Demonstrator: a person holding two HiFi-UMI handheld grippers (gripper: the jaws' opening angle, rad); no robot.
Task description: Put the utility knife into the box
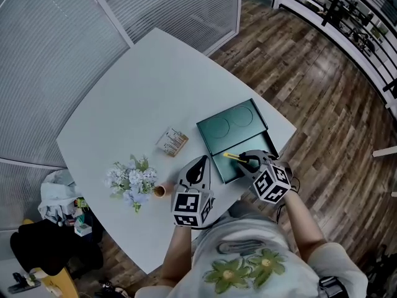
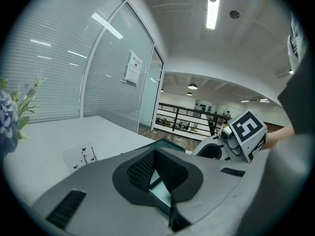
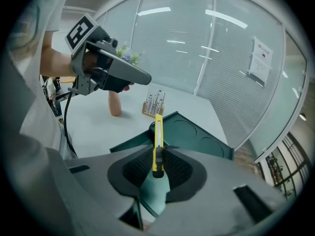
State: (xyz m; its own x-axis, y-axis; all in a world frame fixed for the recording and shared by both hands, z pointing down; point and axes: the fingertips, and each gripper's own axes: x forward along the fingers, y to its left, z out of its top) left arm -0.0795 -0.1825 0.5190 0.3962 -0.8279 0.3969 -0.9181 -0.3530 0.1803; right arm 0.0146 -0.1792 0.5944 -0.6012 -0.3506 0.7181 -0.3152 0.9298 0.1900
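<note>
A yellow utility knife (image 1: 231,156) (image 3: 158,136) is clamped between the pads of my right gripper (image 1: 246,161) (image 3: 157,151). Its blade end points forward over the open dark green box (image 1: 228,170). The box's lid (image 1: 232,126) (image 3: 197,137) lies flat behind the tray, and the tray's floor (image 3: 153,188) shows under the right jaws. My left gripper (image 1: 201,164) (image 2: 155,151) hovers by the box's left edge. Its pads meet at the tips with nothing held. The right gripper view shows the left gripper (image 3: 146,77) raised above the table.
A bunch of pale flowers (image 1: 131,182) (image 2: 9,117) and a small brown vase (image 1: 160,191) (image 3: 114,104) stand on the white table (image 1: 136,92), left of my grippers. A small printed packet (image 1: 172,141) (image 3: 153,104) (image 2: 81,156) lies beside the lid. The table's edge is close to my body.
</note>
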